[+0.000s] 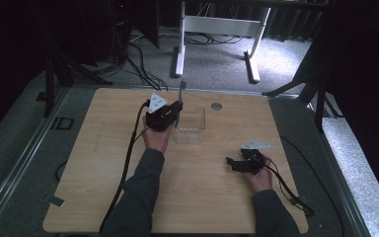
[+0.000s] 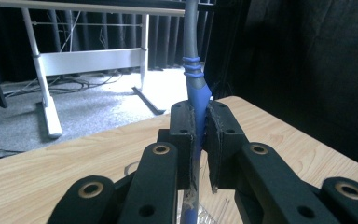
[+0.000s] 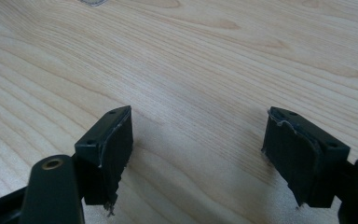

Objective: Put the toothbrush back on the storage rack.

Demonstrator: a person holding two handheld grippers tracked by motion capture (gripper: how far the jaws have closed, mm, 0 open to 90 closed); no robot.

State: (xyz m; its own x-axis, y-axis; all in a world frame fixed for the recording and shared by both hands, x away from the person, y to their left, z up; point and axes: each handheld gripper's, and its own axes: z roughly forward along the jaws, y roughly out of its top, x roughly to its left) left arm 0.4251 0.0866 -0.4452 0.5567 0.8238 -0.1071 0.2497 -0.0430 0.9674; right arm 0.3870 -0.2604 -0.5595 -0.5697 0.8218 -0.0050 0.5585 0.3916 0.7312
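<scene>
No brand, label or lettering can be read on anything here. The left gripper (image 1: 173, 114) has its jaws clamped on a thin utensil (image 1: 181, 94) with a blue handle and grey upper shaft; in the left gripper view the black pads (image 2: 185, 128) press the blue handle (image 2: 197, 95) from both sides, and the shaft runs upright past the top of that view. Its working end is too small and blurred in the high view to name. The utensil stands at the left wall of a clear plastic container (image 1: 193, 123), which sits on the wooden table (image 1: 202, 197) a little beyond its centre. The right gripper (image 1: 233, 163) rests low near the table's right side, well apart from the container, its jaws wide apart with bare wood between them (image 3: 198, 140). Open tabletop lies along the near edge and both side edges, and a small round grommet (image 1: 216, 106) sits near the far edge
</scene>
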